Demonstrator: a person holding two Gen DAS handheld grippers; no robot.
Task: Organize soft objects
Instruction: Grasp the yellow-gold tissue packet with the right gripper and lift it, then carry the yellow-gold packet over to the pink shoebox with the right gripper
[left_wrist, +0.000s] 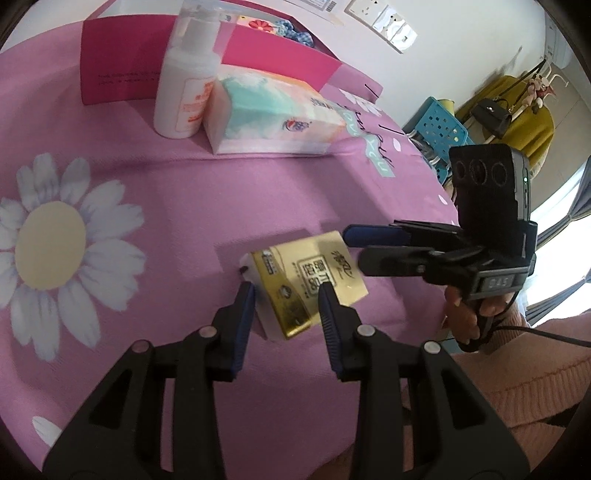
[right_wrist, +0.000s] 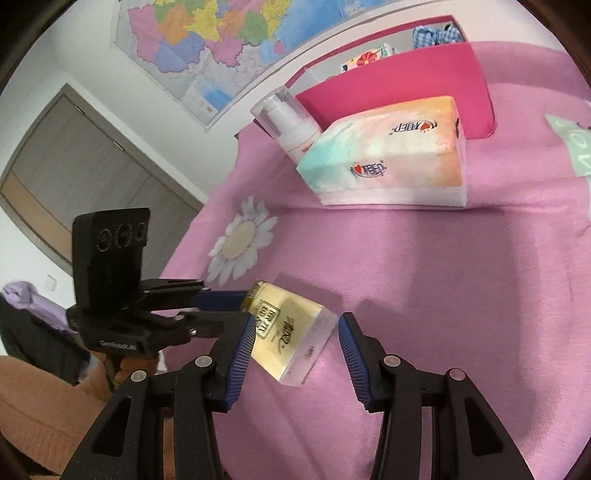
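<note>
Your left gripper points steeply down at the bed, its blue-padded jaws pinching the small gold tissue pack across one end; in the right wrist view those same jaws reach in from the left and hold the pack's far end. That pack hangs tilted just above the pink bedspread, one corner low, its shadow on the cloth beneath.

Your right gripper angles down from the other side, jaws spread around the pack's near end. Its left pad lies against the pack's side, while the right pad stands clear of the wrapper with a gap showing. From the left wrist view you can see your right hand wrapped around that gripper's handle, a pink knitted sleeve behind it.

Farther up the bed lies a large pastel tissue pack, flat on the spread. Touching its far end stands a white pump bottle, upright, with a clear cap. Just behind both sits a magenta box with a floral item and blue checked fabric showing over its wall. A white daisy print marks the bedspread off to the left of the gold pack, and a coloured map hangs on the wall beyond.
</note>
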